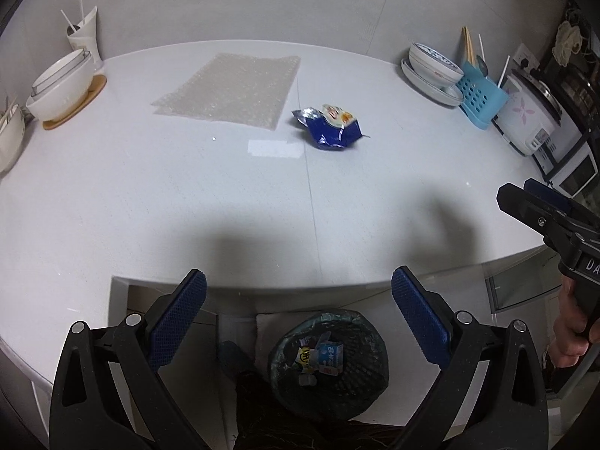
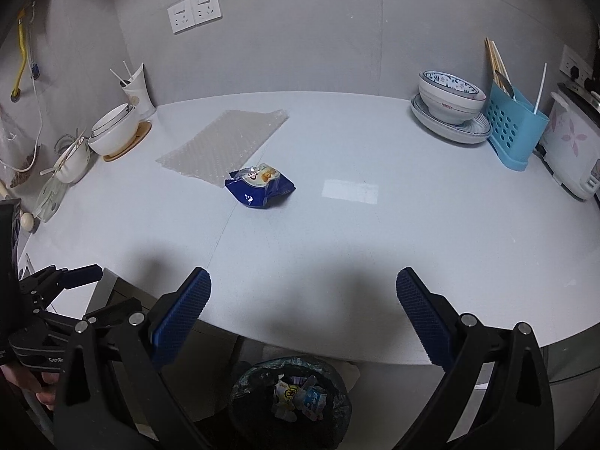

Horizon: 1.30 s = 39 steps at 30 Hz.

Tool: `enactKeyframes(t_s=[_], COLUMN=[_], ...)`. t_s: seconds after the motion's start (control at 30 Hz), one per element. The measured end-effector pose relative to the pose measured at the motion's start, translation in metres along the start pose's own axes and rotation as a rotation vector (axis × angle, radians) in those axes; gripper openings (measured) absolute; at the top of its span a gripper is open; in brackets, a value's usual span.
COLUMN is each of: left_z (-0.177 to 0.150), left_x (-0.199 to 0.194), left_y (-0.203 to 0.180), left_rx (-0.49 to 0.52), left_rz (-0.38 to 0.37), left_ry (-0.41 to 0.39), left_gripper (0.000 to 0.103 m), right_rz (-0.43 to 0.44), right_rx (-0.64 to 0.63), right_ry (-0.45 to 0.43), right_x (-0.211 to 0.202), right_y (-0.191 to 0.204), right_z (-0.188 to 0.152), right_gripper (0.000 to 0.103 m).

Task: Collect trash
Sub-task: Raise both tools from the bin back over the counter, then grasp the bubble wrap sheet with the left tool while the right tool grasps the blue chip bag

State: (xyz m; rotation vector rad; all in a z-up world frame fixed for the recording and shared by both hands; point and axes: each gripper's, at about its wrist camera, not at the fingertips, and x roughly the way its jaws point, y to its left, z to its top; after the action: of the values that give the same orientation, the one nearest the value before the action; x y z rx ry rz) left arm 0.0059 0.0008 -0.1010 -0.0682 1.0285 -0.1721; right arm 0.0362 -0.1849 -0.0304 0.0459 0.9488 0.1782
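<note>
Lying crumpled near the middle of the smooth pale grey countertop [image 2: 375,247], the glossy blue foil snack wrapper [image 2: 260,186] has a torn silvery top and a round yellow-and-white printed label. Just behind it, touching or nearly touching its far edge, a flat translucent sheet of bubble wrap [image 2: 225,142] shows a regular dimpled texture.

Both claws hang over the near edge of the counter, well apart from the wrapper. The left gripper [image 1: 298,315] has its blue cross-hatched rubber pads spread wide with nothing between them, and the right gripper [image 2: 303,311] is likewise spread wide and empty.

Below the counter edge, on the floor, a round black mesh waste bin [image 1: 330,367] lined with a dark plastic bag holds a small light-blue carton, a yellow-printed scrap and other paper bits.

At the right back corner, a patterned ceramic bowl [image 2: 452,93] sits on a ribbed plate [image 2: 450,123]; beside it a perforated light-blue plastic caddy [image 2: 513,127] holds wooden chopsticks and a white straw. At the left, stacked white bowls [image 2: 114,129] rest on a round wooden coaster, with a tall white cup [image 2: 137,90] holding sticks behind them.
</note>
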Motion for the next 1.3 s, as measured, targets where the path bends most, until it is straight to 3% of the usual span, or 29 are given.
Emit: enactKeyframes(t_s=[0.67,0.93,1.3], left_z=[0.091,0.138,0.193], left_x=[0.038,0.066,0.121], left_y=[0.06,0.092,0.117], left_rx=[-0.008,-0.058,-0.063], left_rz=[0.03,0.04,0.06], left_ry=[0.011,0.03,0.072], left_gripper=[0.097,0.097,0.097], right_rz=[-0.059,-0.084,-0.071], right_rx=[0.012,0.017,0.075], right_ry=[0.033,0.056,0.177], right_x=[0.056,0.08,0.137], right_y=[0.022,0.024,0.022], right_z=[0.078,0.107,0.124], right_gripper=[0.095,0.095,0.095])
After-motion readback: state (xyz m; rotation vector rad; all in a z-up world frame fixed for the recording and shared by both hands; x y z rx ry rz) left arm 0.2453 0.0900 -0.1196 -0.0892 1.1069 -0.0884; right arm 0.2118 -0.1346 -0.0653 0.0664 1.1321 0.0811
